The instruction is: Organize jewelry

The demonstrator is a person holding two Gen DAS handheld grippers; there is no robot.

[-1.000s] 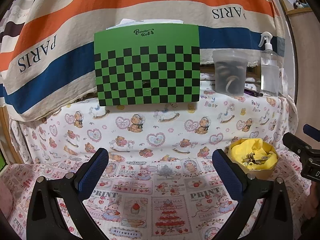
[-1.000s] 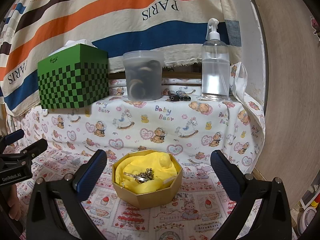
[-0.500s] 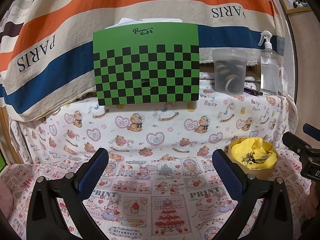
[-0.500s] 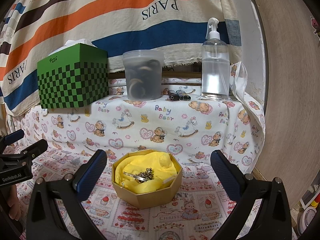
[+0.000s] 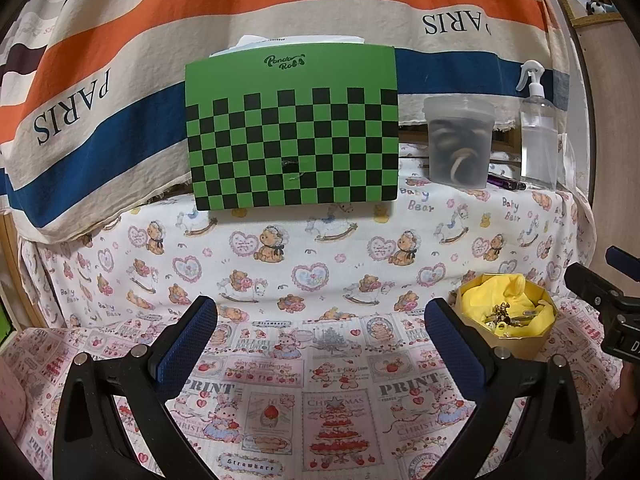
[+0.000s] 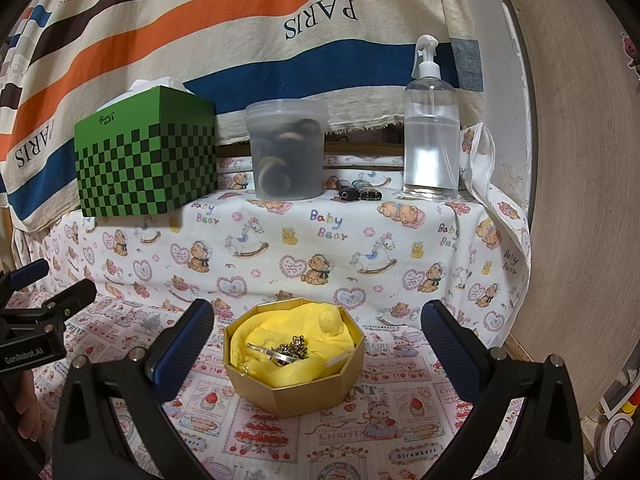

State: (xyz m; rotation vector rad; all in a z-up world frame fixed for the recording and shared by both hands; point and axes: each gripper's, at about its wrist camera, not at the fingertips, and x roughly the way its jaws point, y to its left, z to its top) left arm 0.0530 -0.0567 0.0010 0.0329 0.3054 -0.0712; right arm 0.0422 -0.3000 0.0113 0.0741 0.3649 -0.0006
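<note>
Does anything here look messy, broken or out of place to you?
Mostly tidy. The one oddity: the green-and-black checkered tissue box has a small puncture in its front face. The jewelry lies in a tangled heap on yellow cloth inside the gold octagonal box.

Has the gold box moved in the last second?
No. In the right wrist view the gold box sits in the same spot below the plastic tub.

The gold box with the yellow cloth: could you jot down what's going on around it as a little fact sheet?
box: gold octagonal box, open, lined with yellow cloth
contents: tangle of metal jewelry on the cloth
surface: cartoon-print tablecloth
right gripper: open, empty, the box lies between its fingers
left gripper: open, empty, box to its right
ledge behind: green checkered tissue box, lidded plastic tub, spray bottle
</note>
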